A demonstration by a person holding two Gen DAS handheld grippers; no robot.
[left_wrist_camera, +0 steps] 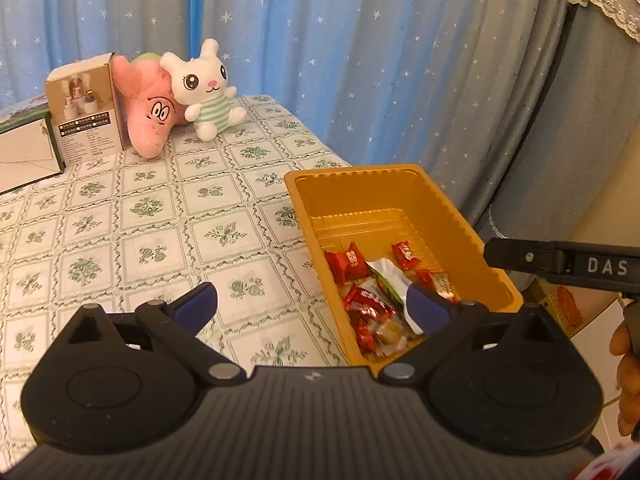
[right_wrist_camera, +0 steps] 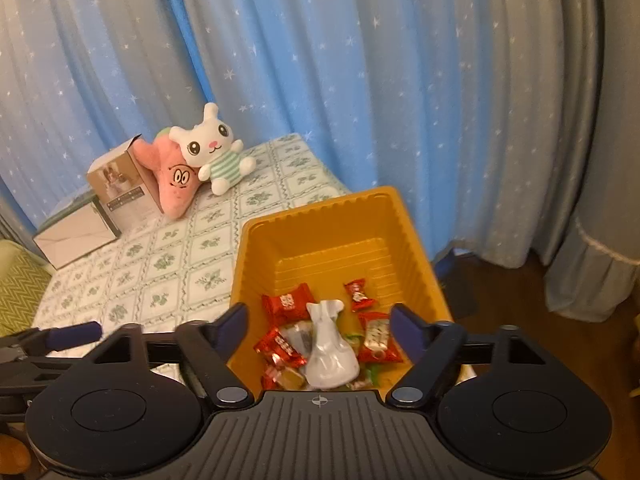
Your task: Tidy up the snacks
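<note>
Gold plastic tray [right_wrist_camera: 404, 236] holds red-wrapped candies [right_wrist_camera: 286, 303] and a white packet [right_wrist_camera: 330, 354], directly beneath the right tool [right_wrist_camera: 320, 326], spread and empty. Left tool [left_wrist_camera: 312, 308] is also spread, straddling the tray's left wall. Nearest snacks are cut off by the tool bodies. Floral-clothed worktop [left_wrist_camera: 160, 216], starry blue curtain [left_wrist_camera: 340, 60].

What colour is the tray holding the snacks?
Golden orange tray, clearest in the right wrist view.
</note>
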